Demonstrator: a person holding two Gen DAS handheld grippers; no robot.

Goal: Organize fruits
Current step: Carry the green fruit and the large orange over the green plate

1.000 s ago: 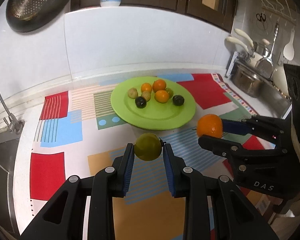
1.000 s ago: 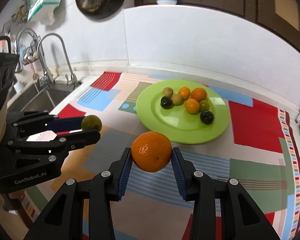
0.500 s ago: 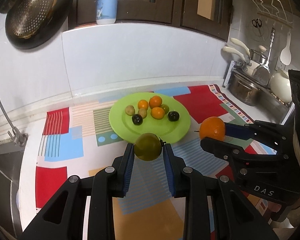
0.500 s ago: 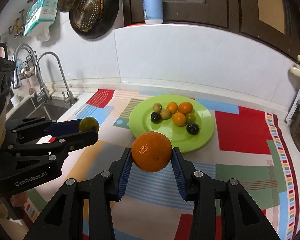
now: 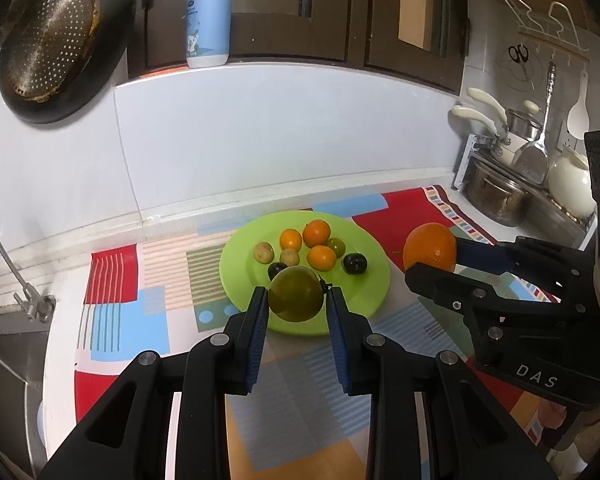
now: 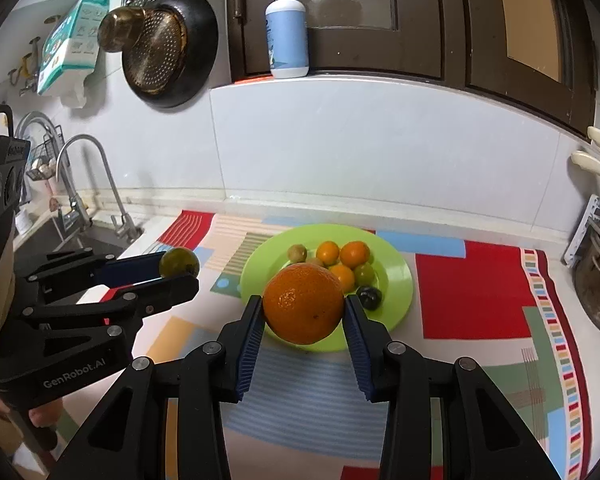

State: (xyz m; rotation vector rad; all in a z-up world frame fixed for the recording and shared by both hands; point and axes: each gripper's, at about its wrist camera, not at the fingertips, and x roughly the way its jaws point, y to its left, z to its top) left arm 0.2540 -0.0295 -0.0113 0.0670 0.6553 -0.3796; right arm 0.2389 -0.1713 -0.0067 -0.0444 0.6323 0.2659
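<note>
Both grippers higher, fruit clamped.

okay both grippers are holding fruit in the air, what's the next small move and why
Probably carry the orange in the right gripper forward and lower it onto a bare part of the green plate. The left gripper likewise holds a green fruit; the other fruits already lie there.
</note>
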